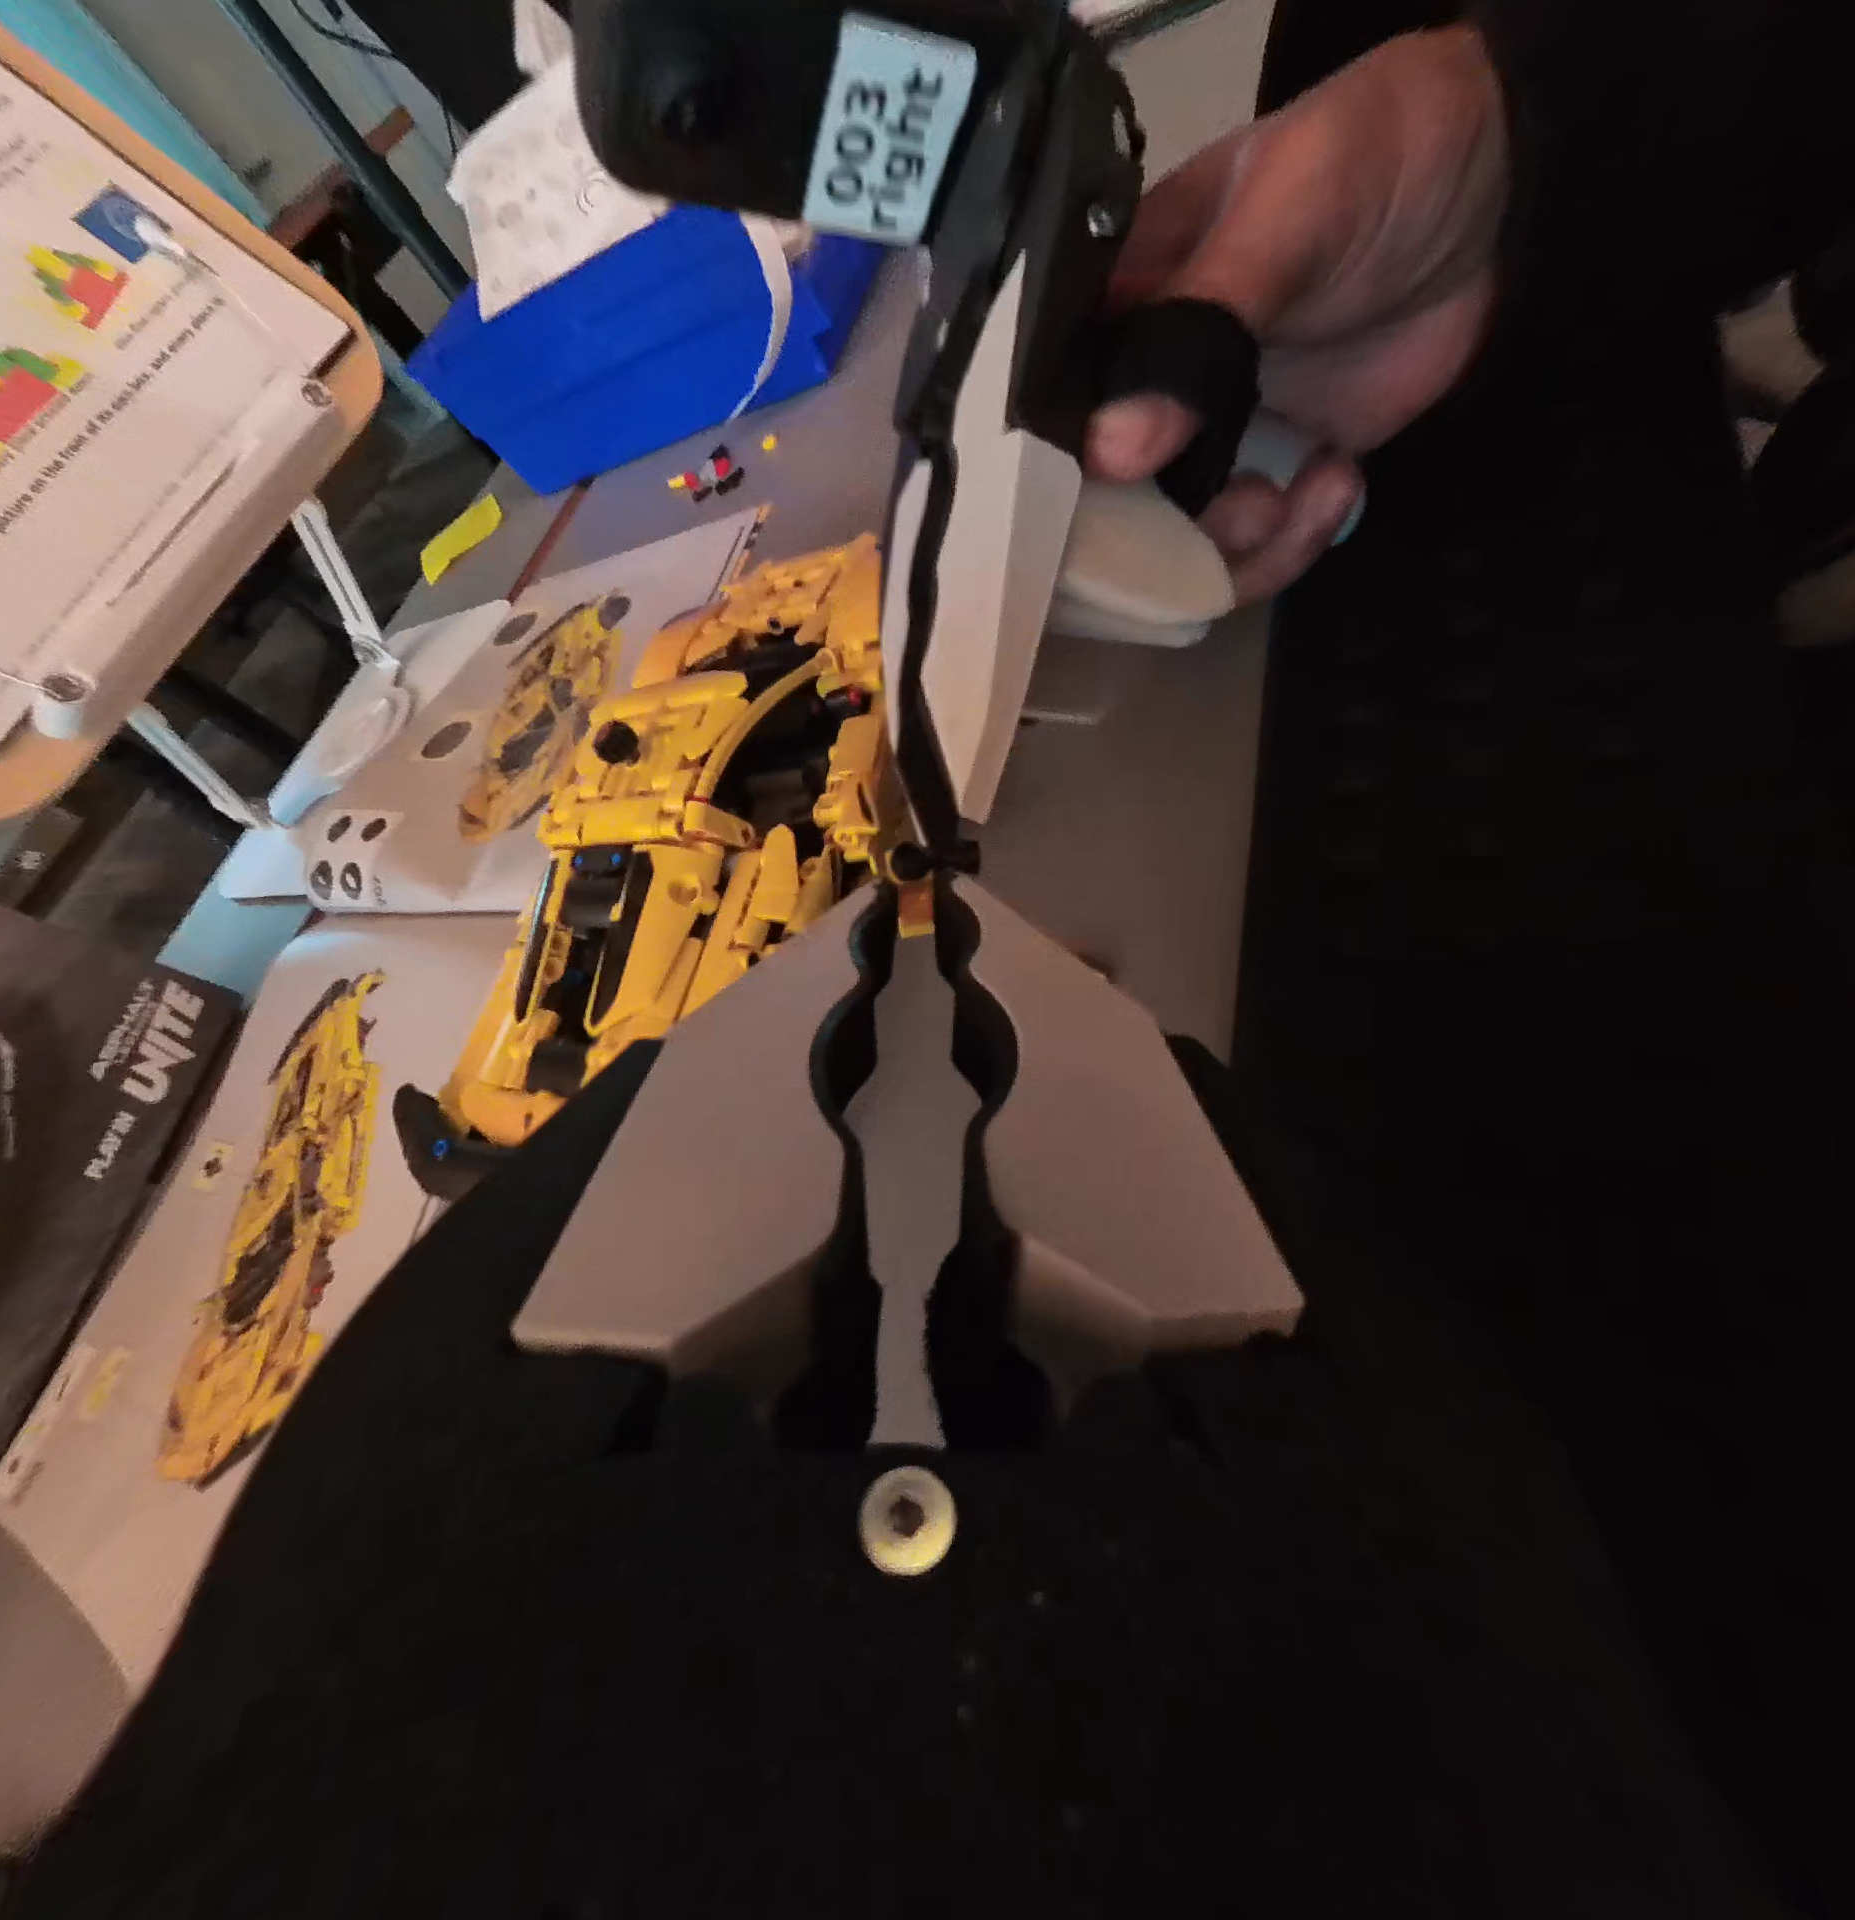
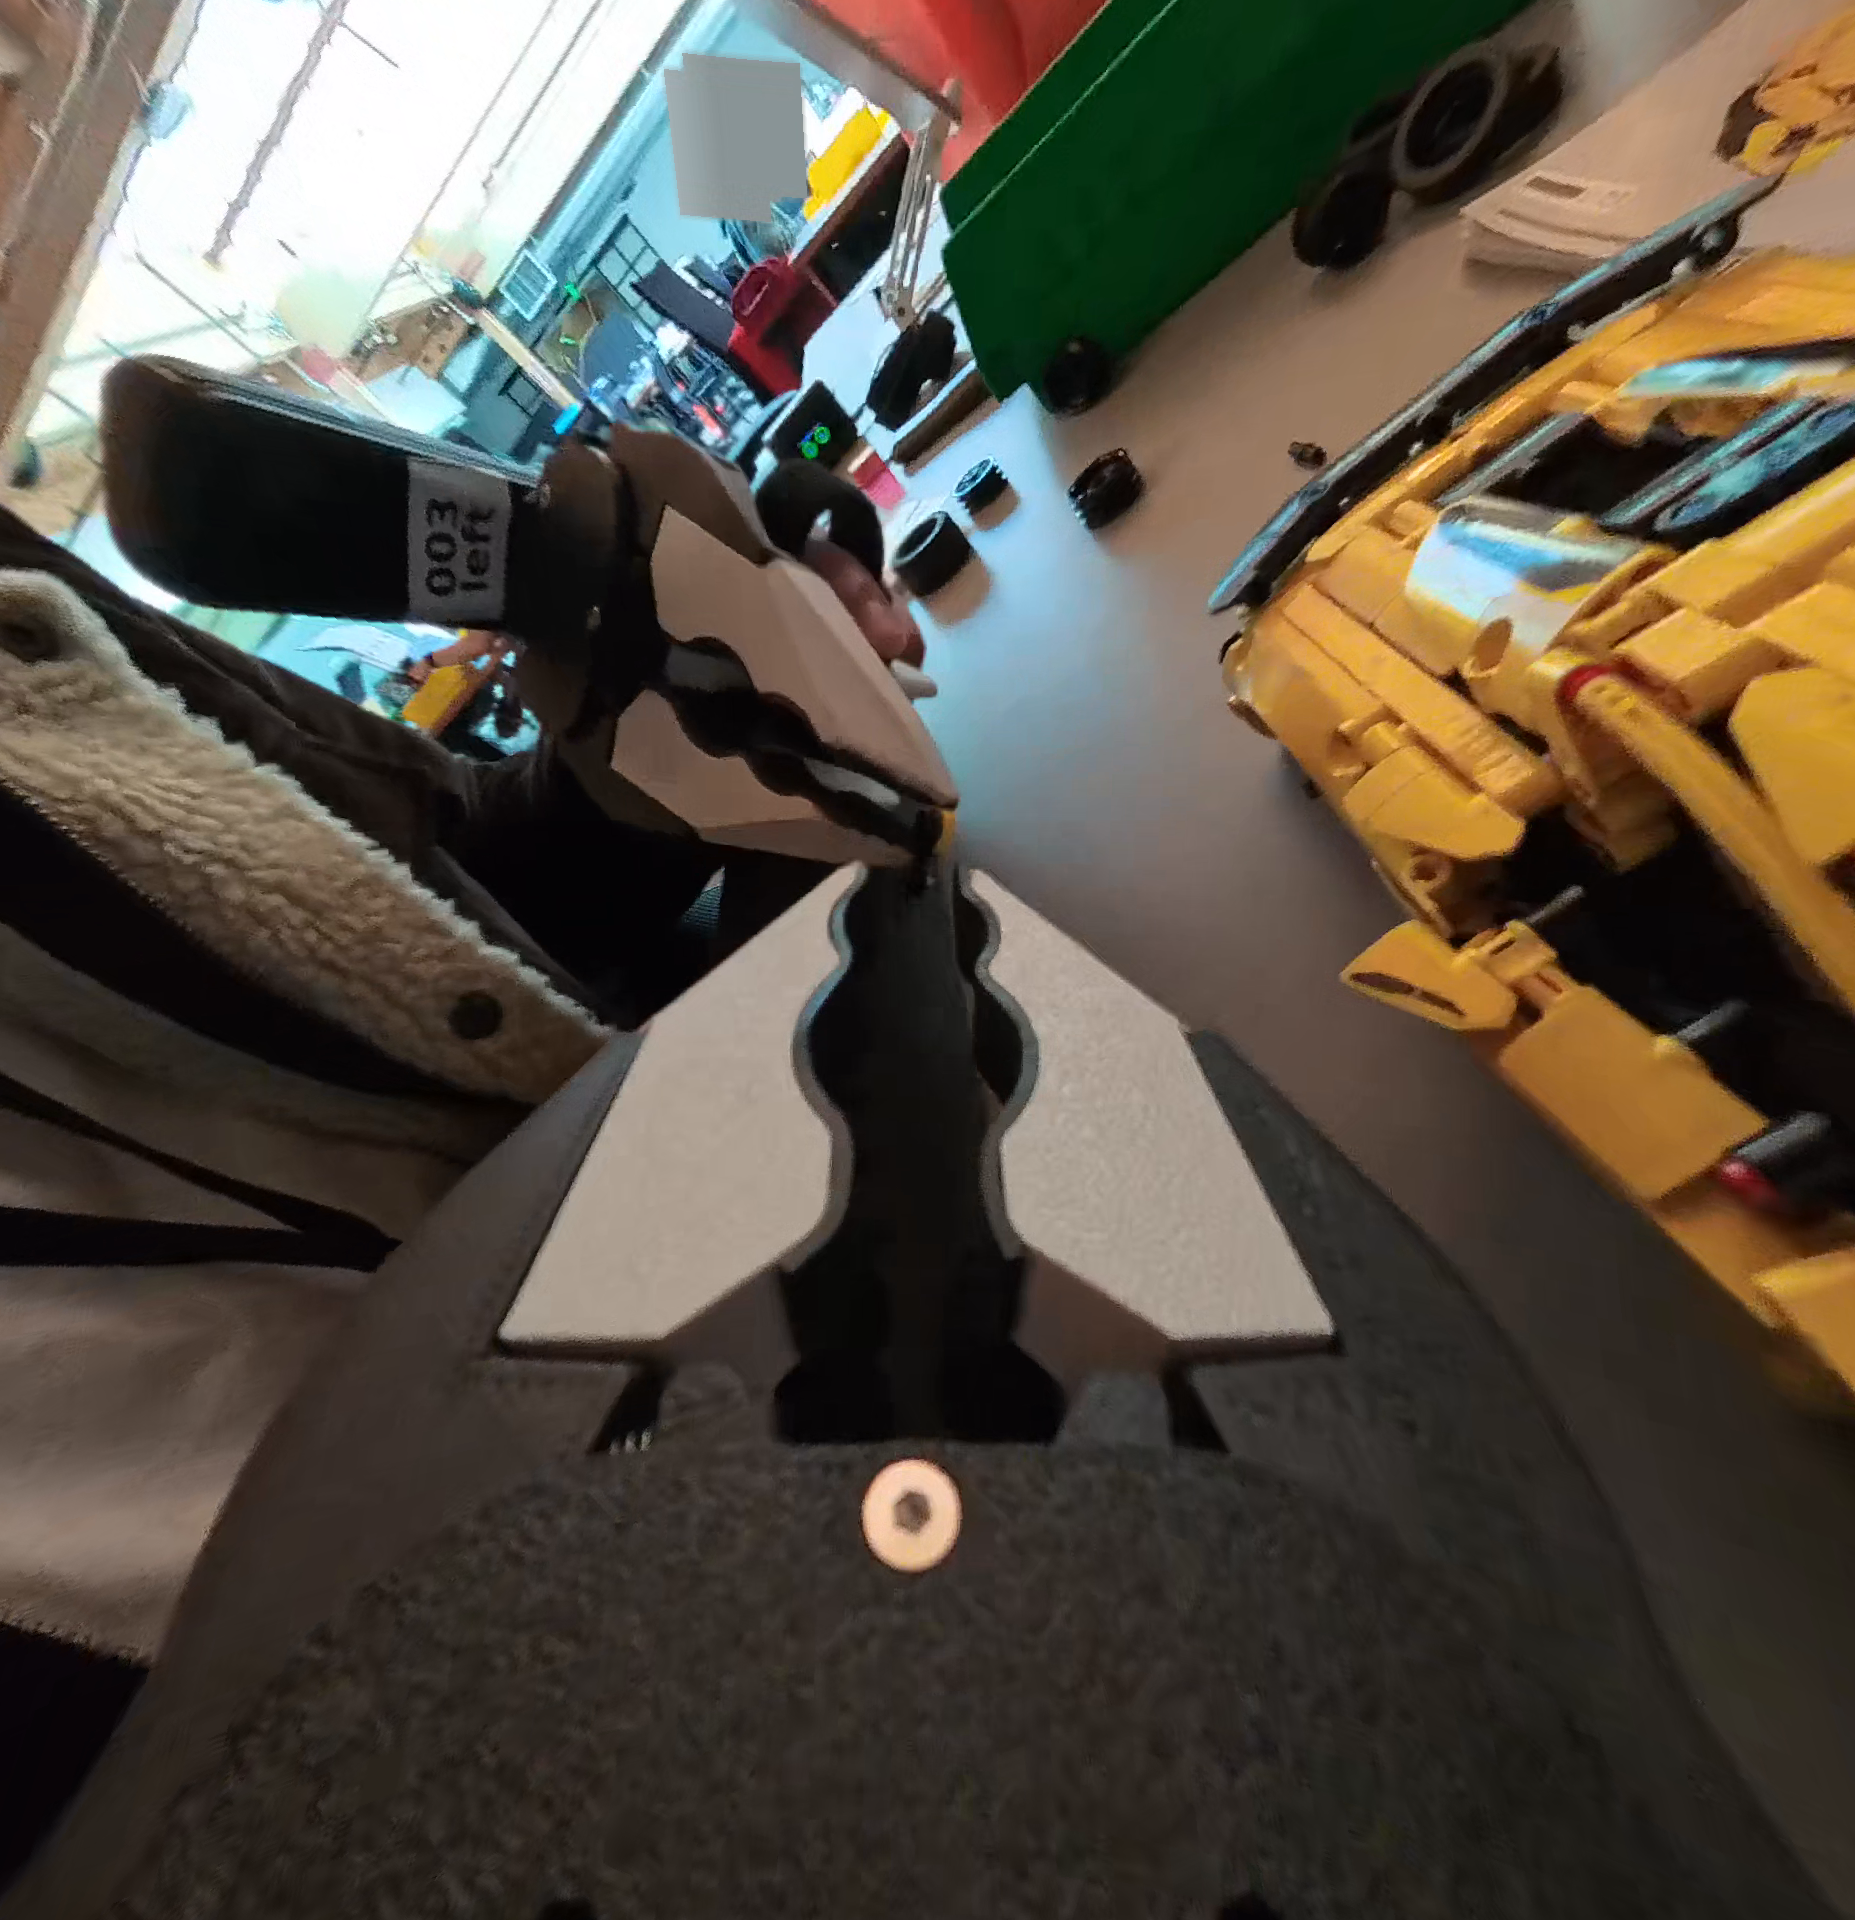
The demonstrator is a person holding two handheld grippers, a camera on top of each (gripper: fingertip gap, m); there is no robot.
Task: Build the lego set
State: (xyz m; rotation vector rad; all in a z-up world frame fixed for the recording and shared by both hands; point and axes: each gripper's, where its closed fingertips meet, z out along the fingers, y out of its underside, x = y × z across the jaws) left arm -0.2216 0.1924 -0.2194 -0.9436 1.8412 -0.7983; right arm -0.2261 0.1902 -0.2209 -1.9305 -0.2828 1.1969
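Observation:
The yellow lego car [image 1: 694,831] lies on the grey table, left of both grippers; in the right wrist view the car [image 2: 1577,727] fills the right side. My left gripper [image 1: 915,906] is shut on a small yellow piece [image 1: 915,916] and held above the table's edge. My right gripper [image 1: 942,836] comes down from above, held by a hand [image 1: 1318,260], and meets it tip to tip, shut on a short black pin [image 1: 938,860]. In the right wrist view my right gripper [image 2: 918,883] pinches the pin [image 2: 918,876] against the yellow piece [image 2: 945,827] in the left gripper [image 2: 931,831].
A blue bin [image 1: 632,353], loose small pieces [image 1: 710,473] and open instruction booklets [image 1: 279,1195] lie around the car. A green bin [image 2: 1162,187], black tyres [image 2: 1442,114] and small black wheels [image 2: 933,551] sit at the far end. A person's jacket [image 2: 227,883] is close on the left. Less than 4 cm separates the two grippers' tips.

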